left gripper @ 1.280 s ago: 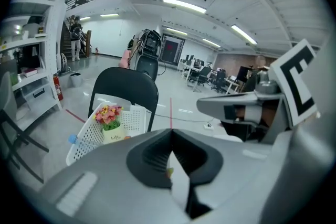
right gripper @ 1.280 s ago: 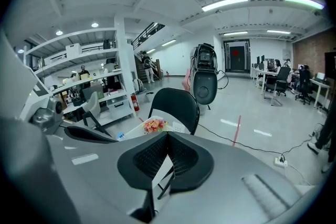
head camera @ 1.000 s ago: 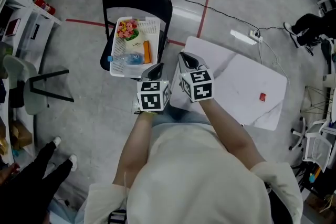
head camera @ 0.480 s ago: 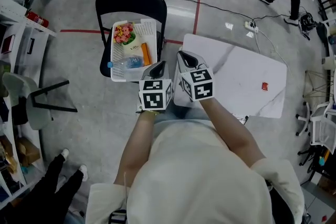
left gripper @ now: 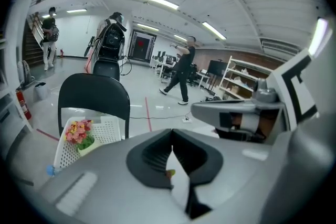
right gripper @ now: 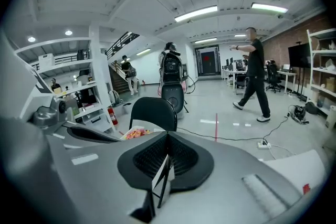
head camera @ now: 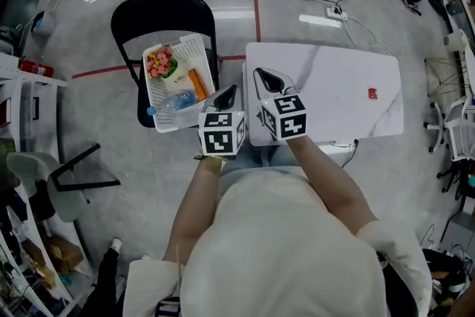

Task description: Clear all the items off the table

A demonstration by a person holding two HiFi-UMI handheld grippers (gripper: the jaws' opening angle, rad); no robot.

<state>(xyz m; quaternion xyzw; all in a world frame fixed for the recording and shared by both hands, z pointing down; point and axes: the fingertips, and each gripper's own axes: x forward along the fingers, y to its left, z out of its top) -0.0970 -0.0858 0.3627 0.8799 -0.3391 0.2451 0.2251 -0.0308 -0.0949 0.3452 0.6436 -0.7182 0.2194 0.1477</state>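
Chair (head camera: 159, 15) stands just left of the table (head camera: 326, 78), and on its seat sits a white basket (head camera: 194, 48) holding flowers (head camera: 159, 61), an orange thing (head camera: 198, 84) and a bottle (head camera: 172, 102). My left gripper (head camera: 228, 93) hovers between the basket and the table's left edge, jaws pressed together on nothing. My right gripper (head camera: 263, 76) hangs over the table's near left corner, jaws likewise closed and empty. Toward the table's right end, one small red thing (head camera: 372, 93) lies on the white top, well apart from both my grippers.
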